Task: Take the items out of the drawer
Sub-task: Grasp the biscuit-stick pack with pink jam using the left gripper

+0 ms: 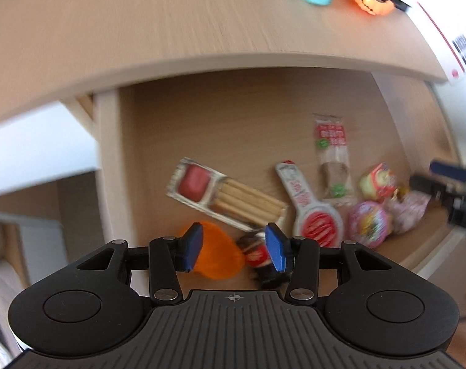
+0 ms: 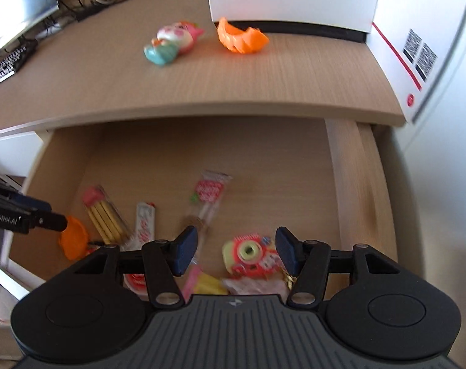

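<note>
Both grippers are held with fingers apart over the open light-wood drawer [image 2: 340, 184], nothing gripped.

The left gripper [image 1: 234, 247] is seen above an orange plastic piece [image 1: 216, 253] and a small dark bottle with a red label [image 1: 259, 256] at the drawer's near left. The right gripper [image 2: 233, 250] is positioned over a red-and-yellow round wrapped sweet [image 2: 248, 255]. A clear pack of biscuit sticks [image 1: 226, 198] and a long red-and-white snack packet [image 1: 333, 160] lie between. On the wooden desktop [image 2: 263, 73] a pastel toy figure [image 2: 171, 43] and an orange shell-shaped piece [image 2: 242, 38] are seen.
</note>
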Action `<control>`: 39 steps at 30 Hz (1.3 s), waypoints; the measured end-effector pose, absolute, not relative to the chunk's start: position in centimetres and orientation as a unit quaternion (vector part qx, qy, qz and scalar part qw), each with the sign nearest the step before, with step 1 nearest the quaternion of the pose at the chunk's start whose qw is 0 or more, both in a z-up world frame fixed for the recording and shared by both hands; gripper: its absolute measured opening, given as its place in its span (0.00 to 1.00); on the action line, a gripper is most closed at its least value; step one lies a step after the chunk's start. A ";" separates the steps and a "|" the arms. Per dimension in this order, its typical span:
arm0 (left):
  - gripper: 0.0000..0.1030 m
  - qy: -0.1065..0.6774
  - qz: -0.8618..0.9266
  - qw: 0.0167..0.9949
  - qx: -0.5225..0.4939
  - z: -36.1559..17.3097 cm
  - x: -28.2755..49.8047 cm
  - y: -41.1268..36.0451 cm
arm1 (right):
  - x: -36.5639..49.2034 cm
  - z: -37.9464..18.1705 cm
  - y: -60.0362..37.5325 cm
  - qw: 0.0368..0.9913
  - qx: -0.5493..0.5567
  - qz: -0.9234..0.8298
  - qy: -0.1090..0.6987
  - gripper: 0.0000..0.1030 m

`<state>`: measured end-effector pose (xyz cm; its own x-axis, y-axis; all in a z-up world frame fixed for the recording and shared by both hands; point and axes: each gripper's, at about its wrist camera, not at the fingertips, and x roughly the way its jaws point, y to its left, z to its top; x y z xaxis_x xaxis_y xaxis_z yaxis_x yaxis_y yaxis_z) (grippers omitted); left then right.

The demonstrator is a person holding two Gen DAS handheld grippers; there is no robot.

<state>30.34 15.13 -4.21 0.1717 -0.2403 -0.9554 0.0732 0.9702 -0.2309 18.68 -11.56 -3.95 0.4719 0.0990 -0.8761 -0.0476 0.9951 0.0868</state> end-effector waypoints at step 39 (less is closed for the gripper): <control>0.37 0.636 -0.082 0.760 -0.108 -6.7 27.5 14.3 | 12.1 -3.5 -11.4 0.827 0.049 0.042 0.558 0.56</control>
<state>27.54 14.33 -6.74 0.1782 -0.2613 -0.9487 -0.0135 0.9634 -0.2679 12.08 -11.44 -3.50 0.3731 0.1246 -0.9194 -0.0157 0.9916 0.1281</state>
